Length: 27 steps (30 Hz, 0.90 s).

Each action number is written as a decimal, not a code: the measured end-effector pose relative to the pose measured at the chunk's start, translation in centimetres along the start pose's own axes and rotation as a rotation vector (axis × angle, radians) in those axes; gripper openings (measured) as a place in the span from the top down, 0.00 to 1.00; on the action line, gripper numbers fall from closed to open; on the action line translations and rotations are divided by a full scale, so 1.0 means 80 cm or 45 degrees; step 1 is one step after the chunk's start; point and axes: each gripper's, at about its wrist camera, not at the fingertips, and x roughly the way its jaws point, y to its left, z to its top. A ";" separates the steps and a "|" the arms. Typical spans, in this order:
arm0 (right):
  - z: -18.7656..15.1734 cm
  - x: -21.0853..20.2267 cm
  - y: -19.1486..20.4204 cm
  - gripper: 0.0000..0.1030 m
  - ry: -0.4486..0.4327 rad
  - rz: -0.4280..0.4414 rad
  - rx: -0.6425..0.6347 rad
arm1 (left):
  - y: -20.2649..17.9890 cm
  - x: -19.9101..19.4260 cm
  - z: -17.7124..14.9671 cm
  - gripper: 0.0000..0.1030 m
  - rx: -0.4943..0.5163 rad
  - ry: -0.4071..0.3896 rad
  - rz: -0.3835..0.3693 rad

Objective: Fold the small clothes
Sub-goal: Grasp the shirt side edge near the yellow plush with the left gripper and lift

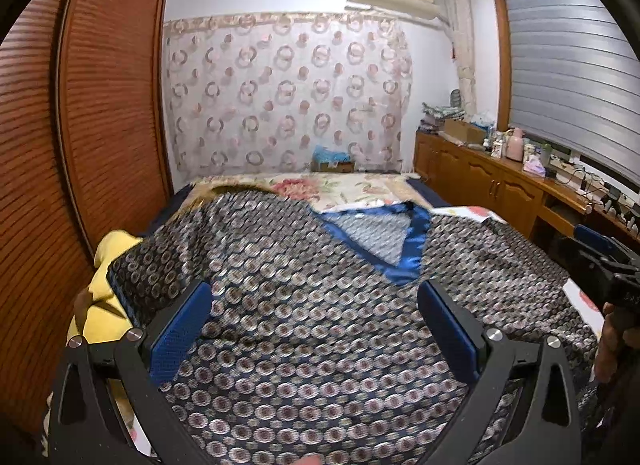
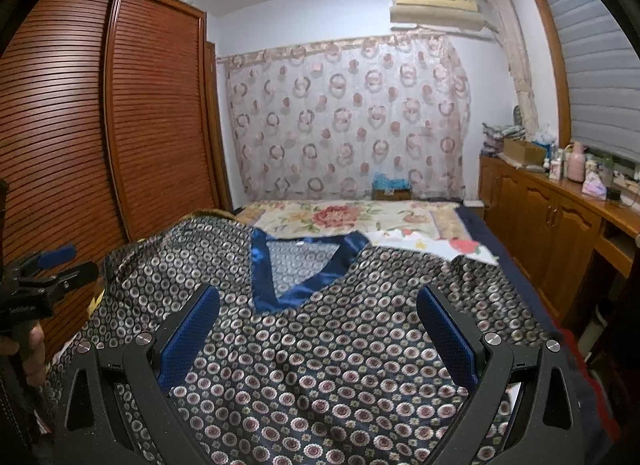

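A floral bedspread (image 2: 340, 221), slatted wooden wardrobe (image 2: 156, 105), ring-patterned curtain (image 1: 280, 93), air conditioner (image 2: 436, 5) and cluttered sideboard (image 2: 560, 217).

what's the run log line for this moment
left gripper: open, empty | right gripper: open, empty | patterned top: spread on bed, unfolded

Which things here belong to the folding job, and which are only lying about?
For the job:
patterned top with blue V-neck trim, spread on the bed
left gripper, open
right gripper, open
yellow garment, possibly next

Just lying about:
cardboard box
pink flask
air conditioner
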 end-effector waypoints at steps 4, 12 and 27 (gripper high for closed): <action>0.001 0.013 0.003 0.04 0.034 0.012 -0.038 | 0.030 0.011 -0.007 0.00 -0.012 0.049 0.027; 0.012 0.039 0.020 0.04 0.089 0.095 -0.114 | 0.098 0.021 -0.015 0.00 -0.057 0.105 0.058; 0.023 0.095 0.028 0.04 0.220 0.171 -0.192 | 0.213 0.074 -0.042 0.27 -0.253 0.269 -0.037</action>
